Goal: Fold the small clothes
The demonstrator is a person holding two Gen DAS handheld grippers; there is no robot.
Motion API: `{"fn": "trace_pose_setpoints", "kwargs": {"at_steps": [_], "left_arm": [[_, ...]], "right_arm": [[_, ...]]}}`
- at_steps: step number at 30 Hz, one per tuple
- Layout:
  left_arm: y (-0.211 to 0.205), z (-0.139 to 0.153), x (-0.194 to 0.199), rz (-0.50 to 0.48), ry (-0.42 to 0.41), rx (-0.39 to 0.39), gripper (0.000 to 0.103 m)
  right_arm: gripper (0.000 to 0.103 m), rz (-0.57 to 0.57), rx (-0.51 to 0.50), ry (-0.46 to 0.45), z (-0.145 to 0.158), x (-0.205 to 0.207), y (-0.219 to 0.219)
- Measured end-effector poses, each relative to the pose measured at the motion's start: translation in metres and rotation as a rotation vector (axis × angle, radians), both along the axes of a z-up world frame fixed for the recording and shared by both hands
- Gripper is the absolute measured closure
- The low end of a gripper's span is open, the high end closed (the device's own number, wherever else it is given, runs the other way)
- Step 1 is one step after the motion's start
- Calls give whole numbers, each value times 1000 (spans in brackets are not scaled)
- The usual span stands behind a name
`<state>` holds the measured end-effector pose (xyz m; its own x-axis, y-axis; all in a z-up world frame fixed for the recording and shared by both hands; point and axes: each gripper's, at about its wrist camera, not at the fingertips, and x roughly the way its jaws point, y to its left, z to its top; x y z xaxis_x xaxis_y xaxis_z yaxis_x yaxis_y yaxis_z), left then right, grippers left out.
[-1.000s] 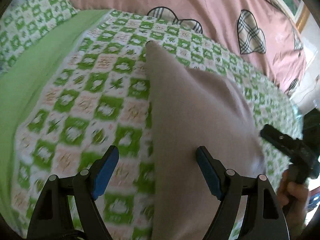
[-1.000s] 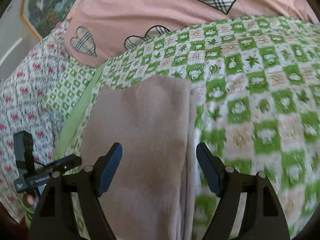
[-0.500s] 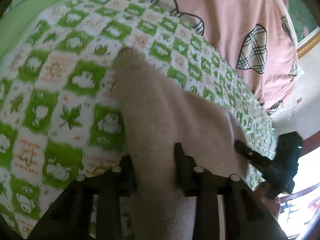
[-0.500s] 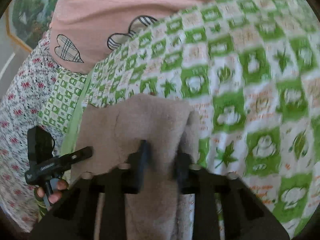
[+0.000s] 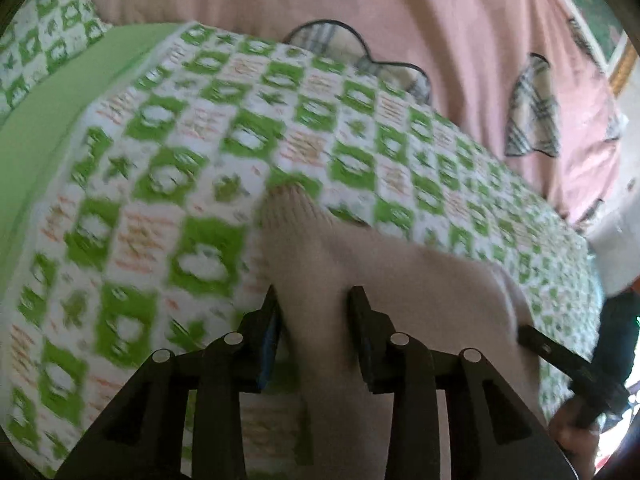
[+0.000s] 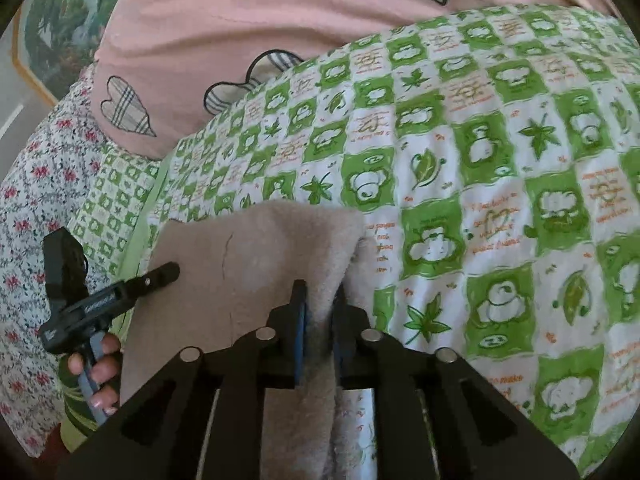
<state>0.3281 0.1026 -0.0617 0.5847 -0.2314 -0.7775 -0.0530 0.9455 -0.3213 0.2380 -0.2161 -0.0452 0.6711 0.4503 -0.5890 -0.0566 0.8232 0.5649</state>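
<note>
A small beige fleece garment (image 5: 400,280) lies on the green-and-white checked bed cover (image 5: 180,184), its near edge raised. My left gripper (image 5: 316,320) is shut on the garment's left near edge, by a ribbed cuff (image 5: 288,208). My right gripper (image 6: 320,312) is shut on the right near edge of the same garment (image 6: 248,264). Each gripper shows in the other's view: the right one at the far right (image 5: 568,364), the left one at the left (image 6: 100,296), held by a hand.
A pink quilt with plaid hearts (image 5: 400,20) is bunched at the back of the bed. A floral sheet (image 6: 36,200) and a plain green border (image 5: 52,104) lie at the left. A framed picture (image 6: 56,28) hangs behind.
Both grippers went from open above the garment to shut on its near edge, and the pinched edge is now lifted off the bed cover.
</note>
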Motion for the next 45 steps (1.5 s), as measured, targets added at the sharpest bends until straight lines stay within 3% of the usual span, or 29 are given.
{"fn": "trace_pose_setpoints", "kwargs": {"at_steps": [3,5,11,14,20,25,33,34,36,37,45], "left_arm": [[6,12,-7,18,-18,12,70],[8,20,-21,26,-28,20,70],[5,33,-87,24,-47,26,70],[0,37,-124,21,-50,11,63],[-12,38,-190,3,-51,16,51],[-24,26,-226,-38,-17,16,51],[-28,4,-248,-56,39,18,50],[-28,1,-246,-56,44,24,50],[-31,-5,-243,-52,61,55,48],[-33,-6,-244,-56,63,69,48],[-40,-16,-249,-68,79,101,46]], "right_arm": [[84,-15,-8,-11,11,-12,-5],[78,-32,-10,-20,18,-23,-7],[69,-29,-1,-62,31,-64,-5],[66,-17,2,-71,32,-85,3],[64,-8,2,-56,23,-124,9],[63,-2,-26,-18,7,-148,12],[62,26,-44,33,-17,-170,18],[63,46,-59,38,-20,-171,22],[90,60,-133,45,-23,-172,30],[93,54,-160,39,-22,-172,32],[91,13,-203,45,-27,-173,25]]}}
